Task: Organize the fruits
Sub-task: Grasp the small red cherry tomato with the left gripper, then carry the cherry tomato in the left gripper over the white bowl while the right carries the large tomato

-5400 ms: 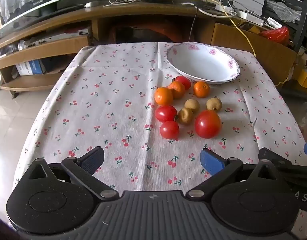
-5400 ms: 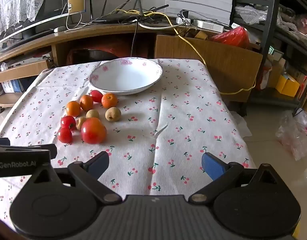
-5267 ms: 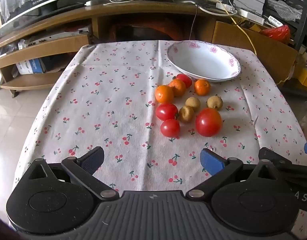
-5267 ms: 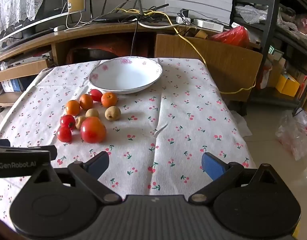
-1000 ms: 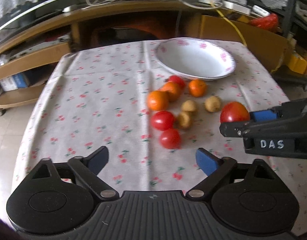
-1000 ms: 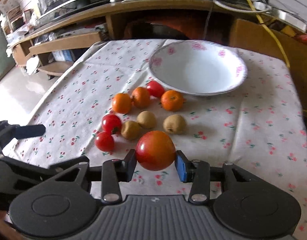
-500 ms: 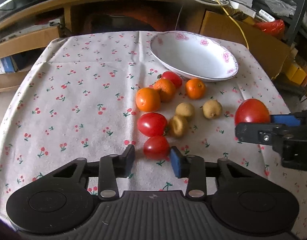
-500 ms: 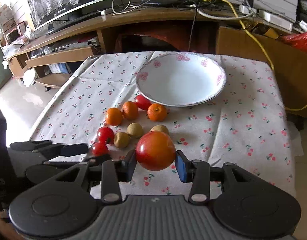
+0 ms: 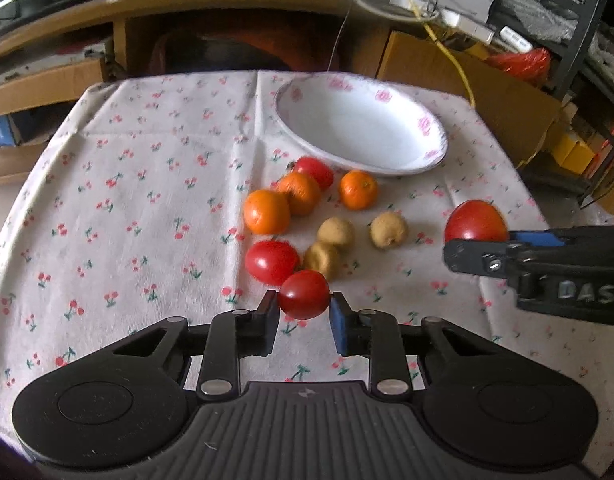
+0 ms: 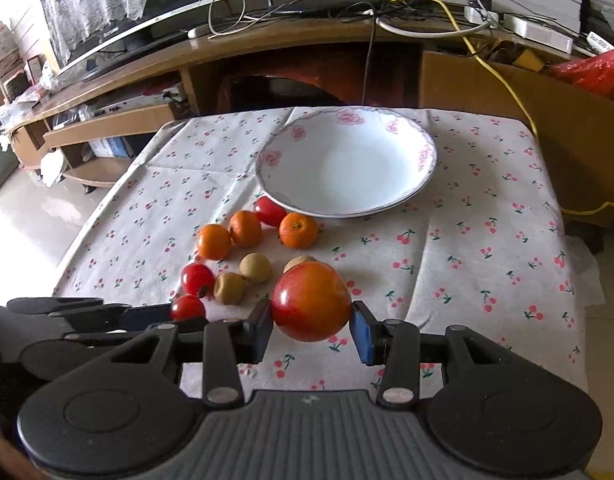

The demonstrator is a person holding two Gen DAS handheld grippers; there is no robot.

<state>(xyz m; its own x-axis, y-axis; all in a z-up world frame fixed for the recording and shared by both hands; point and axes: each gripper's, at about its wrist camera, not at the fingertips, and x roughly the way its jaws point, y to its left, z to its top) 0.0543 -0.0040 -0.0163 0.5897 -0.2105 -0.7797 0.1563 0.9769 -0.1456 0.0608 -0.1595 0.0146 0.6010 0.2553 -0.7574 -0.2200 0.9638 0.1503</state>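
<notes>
My left gripper (image 9: 303, 309) has its jaws closing on a small red tomato (image 9: 304, 294), and both pads touch its sides just above the cherry-print cloth. My right gripper (image 10: 311, 321) is shut on a large red tomato (image 10: 311, 300), held above the cloth to the right of the pile. That large red tomato (image 9: 475, 222) also shows in the left wrist view. An empty white bowl (image 9: 439, 140) with pink flowers stands behind the fruit. Three oranges (image 9: 266, 212), two more tomatoes (image 9: 271, 262) and three small brown fruits (image 9: 336, 232) lie between bowl and grippers.
The cloth-covered table (image 10: 487, 208) drops off at the left, right and near edges. A wooden TV stand (image 10: 267, 44) with cables runs along the back. A cardboard box (image 9: 467, 80) stands beyond the far right corner.
My left gripper has moved forward onto the small tomato and its wide jaws have closed around it. The right gripper still holds the large tomato and has pulled back slightly.
</notes>
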